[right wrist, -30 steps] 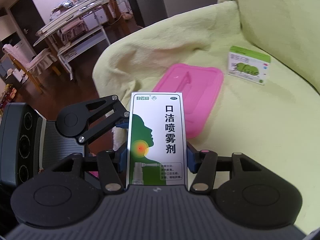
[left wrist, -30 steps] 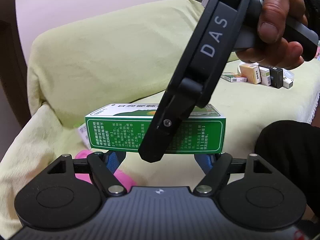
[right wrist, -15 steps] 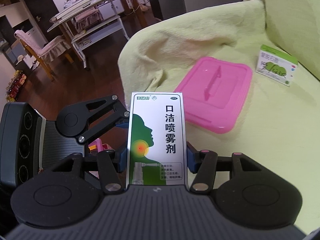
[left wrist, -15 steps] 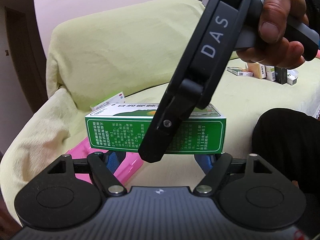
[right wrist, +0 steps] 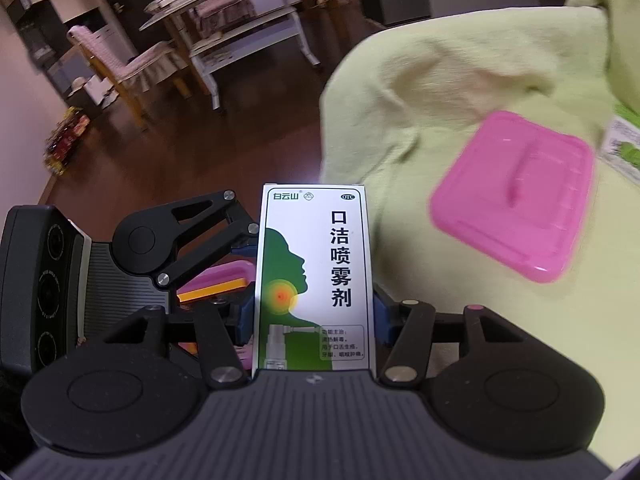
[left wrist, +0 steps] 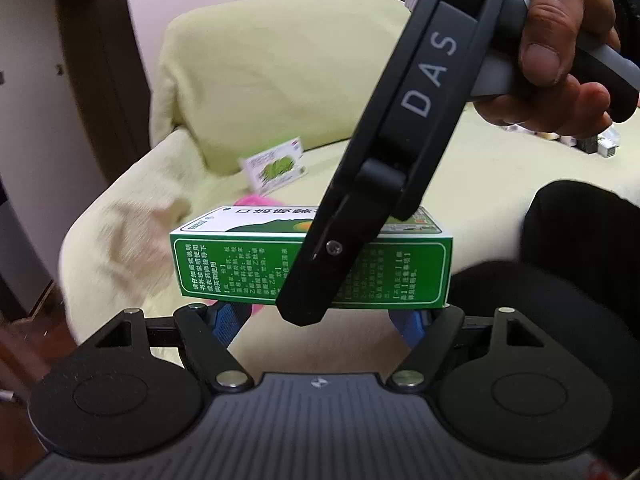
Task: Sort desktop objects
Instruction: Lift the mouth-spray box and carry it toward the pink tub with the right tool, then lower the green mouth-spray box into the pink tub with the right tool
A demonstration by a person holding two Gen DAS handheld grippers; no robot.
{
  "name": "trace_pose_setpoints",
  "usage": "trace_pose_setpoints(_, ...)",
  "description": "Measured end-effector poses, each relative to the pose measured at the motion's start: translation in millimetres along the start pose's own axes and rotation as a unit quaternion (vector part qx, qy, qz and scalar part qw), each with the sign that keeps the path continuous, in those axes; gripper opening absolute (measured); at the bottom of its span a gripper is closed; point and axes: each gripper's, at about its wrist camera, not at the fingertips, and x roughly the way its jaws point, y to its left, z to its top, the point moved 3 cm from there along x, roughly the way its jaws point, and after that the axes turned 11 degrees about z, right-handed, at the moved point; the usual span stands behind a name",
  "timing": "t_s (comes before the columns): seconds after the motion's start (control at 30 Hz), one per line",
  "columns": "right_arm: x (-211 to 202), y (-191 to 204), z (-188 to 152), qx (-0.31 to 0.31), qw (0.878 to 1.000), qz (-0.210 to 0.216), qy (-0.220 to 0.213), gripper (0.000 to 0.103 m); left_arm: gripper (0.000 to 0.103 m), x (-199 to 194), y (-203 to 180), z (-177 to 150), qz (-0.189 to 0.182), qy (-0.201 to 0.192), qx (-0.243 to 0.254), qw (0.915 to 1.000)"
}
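- Green-and-white medicine box [right wrist: 316,276] sits clamped between the blue pads of the right gripper [right wrist: 316,320], whose jaws are closed to the box's width, one pad on each long side.
- From the left wrist view the same box [left wrist: 240,268] lies crosswise just above the left gripper [left wrist: 316,316]; its blue fingers [left wrist: 228,320] stand spread about as wide as the box is long, under its two ends. Whether they press on it cannot be told.
- A hand [left wrist: 560,52] grips the right tool's handle, and that tool's black body crosses in front of the box with "DAS" in pale letters.
- The box front reads "白云山", "OTC" and, in large black characters, "口洁喷雾剂", beside a green head silhouette with a red-yellow throat spot and a spray bottle drawing. The green side panel carries white small print too fine to read.
- A pink lid [right wrist: 516,196] lies flat on the yellow-green sofa cover [right wrist: 440,100], well apart from the held box; a second green-and-white carton [left wrist: 276,166] rests near the backrest.
- Small boxes [left wrist: 600,146] stand far off on the seat.
- Compared with half a second ago, both grips look unchanged, while the background has swung: the pink lid has slid right and looks smeared, more floor and the dining furniture [right wrist: 224,24] show, and the second carton is now in plainer sight in the left view.
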Motion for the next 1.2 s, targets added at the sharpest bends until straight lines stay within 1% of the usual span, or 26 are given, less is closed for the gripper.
trace_pose_setpoints(0.2,32.3,28.8,8.7,-0.02,0.999,0.026,0.013,0.052,0.076,-25.4,20.6,-27.8,0.026,0.028,-0.009,0.9992)
trace_pose_setpoints(0.37,55.6,57.5,20.0,-0.041,0.998,0.051,0.002,0.052,0.076,-50.1,45.6,-46.5,0.054,0.048,-0.005,0.9974)
trace_pose_setpoints(0.47,71.6,73.1,25.4,-0.048,0.996,0.069,-0.002,0.052,0.076,-64.1,58.8,-58.2,0.069,0.066,0.001,0.9954)
trace_pose_setpoints(0.67,106.8,99.5,28.0,-0.054,0.993,0.106,0.004,0.052,0.076,-87.7,77.5,-86.8,0.097,0.103,-0.003,0.9899)
trace_pose_setpoints(0.9,152.5,121.7,8.4,-0.049,0.99,0.131,0.031,0.052,0.076,-104.2,77.6,-130.0,0.112,0.148,-0.028,0.9822)
trace_pose_setpoints(1.07,183.4,127.3,-19.2,-0.04,0.988,0.141,0.054,0.052,0.076,-108.8,65.7,-162.5,0.112,0.175,-0.054,0.9767)
trace_pose_setpoints(1.2,205.7,131.7,-39.9,-0.044,0.986,0.147,0.071,0.052,0.076,-120.9,53.0,-193.6,0.116,0.198,-0.071,0.9707)
